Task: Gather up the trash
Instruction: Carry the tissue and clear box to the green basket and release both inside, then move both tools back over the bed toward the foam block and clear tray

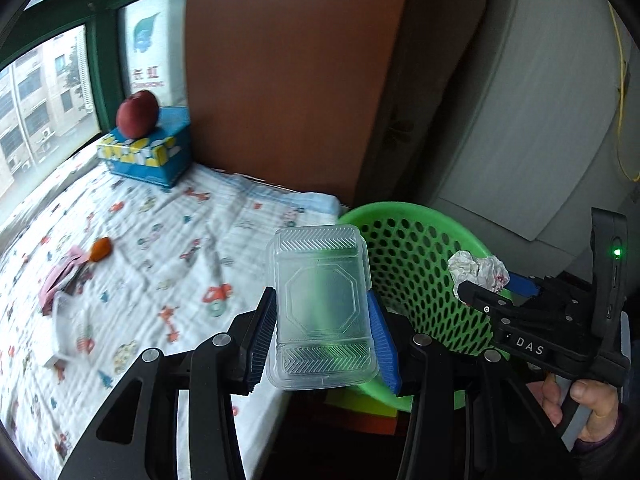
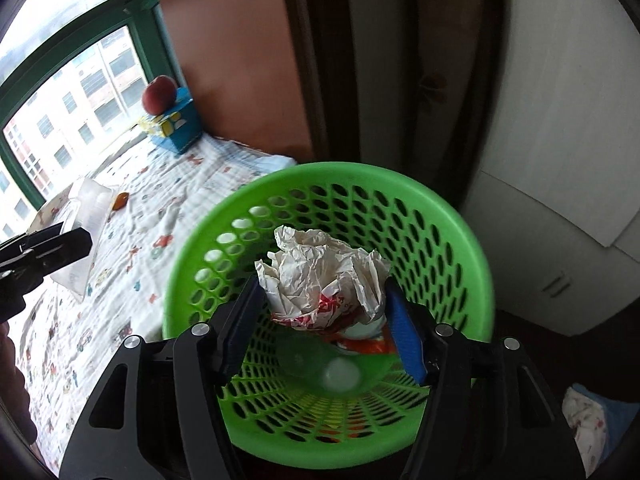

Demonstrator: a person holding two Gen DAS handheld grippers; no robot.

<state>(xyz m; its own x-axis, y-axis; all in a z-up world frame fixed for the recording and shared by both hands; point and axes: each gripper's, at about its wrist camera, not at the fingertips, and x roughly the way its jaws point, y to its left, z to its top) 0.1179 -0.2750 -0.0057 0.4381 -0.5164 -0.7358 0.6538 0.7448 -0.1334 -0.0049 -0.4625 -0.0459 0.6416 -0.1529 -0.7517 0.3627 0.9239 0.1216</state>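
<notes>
My left gripper [image 1: 322, 320] is shut on a clear plastic food box [image 1: 322, 304], held upright beside the rim of the green mesh basket [image 1: 416, 216]. My right gripper [image 2: 322, 320] is shut on a crumpled white paper wrapper with red print [image 2: 320, 272], held over the basket's opening [image 2: 440, 216]. That gripper and wrapper [image 1: 478, 268] also show in the left wrist view, above the basket. The clear box [image 2: 86, 236] shows in the right wrist view at the left. Orange and pale trash lies at the basket's bottom [image 2: 360, 344].
A patterned white cloth [image 1: 152, 248] covers the table. On it lie a pink wrapper [image 1: 60, 280], a small orange piece [image 1: 100, 249], a white packet [image 1: 68, 332], and a blue tissue box [image 1: 152, 152] with a red apple [image 1: 137, 114]. A brown panel [image 1: 288, 80] stands behind.
</notes>
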